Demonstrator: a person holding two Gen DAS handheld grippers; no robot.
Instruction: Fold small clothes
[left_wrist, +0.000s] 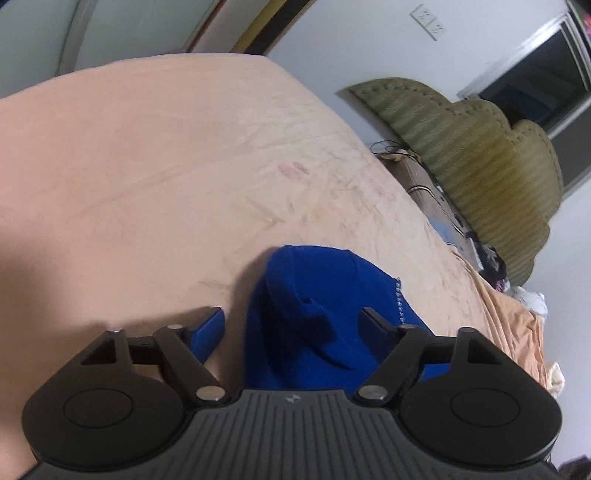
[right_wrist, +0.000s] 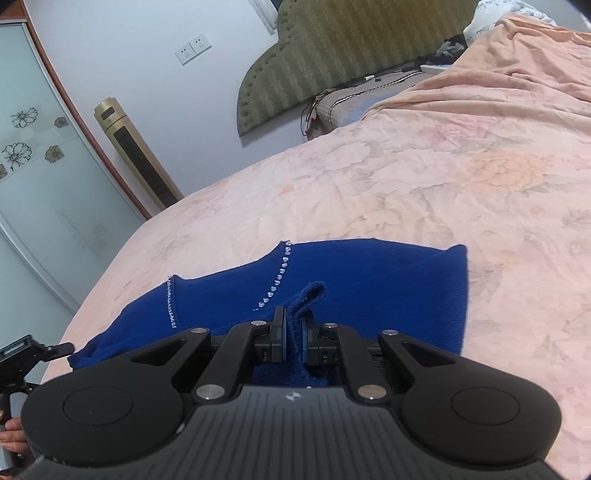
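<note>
The right gripper's (right_wrist: 293, 334) fingers (right_wrist: 279, 332) are pinched together on a raised fold of the blue garment (right_wrist: 369, 280), a nub of knit poking up between the two pads, while the left gripper's (left_wrist: 293, 325) fingers (left_wrist: 210, 328) stand wide apart with nothing between them but the cloth lying underneath. From the left wrist view the blue fabric sits between and under those spread fingers, bunched into a soft hump with a small flap curling toward the right-hand finger; whether the pads touch it I cannot tell. In the right wrist view the garment spreads flat on the bed beyond the clamped fold, with a line of small sparkly stones (right_wrist: 277, 280) running down one edge and a second short line nearer the left corner. It all lies on a peach bedspread (right_wrist: 443, 177) with a faint floral print, creased in places. Further out, an olive padded headboard (right_wrist: 351, 48) leans against the white wall, with cables and odds and ends near the head of the bed. A tall gold tower fan (right_wrist: 136, 155) stands by the wall, beside a frosted sliding door (right_wrist: 33, 155) with flower decals, and a pair of wall sockets (right_wrist: 194, 50) sits above
</note>
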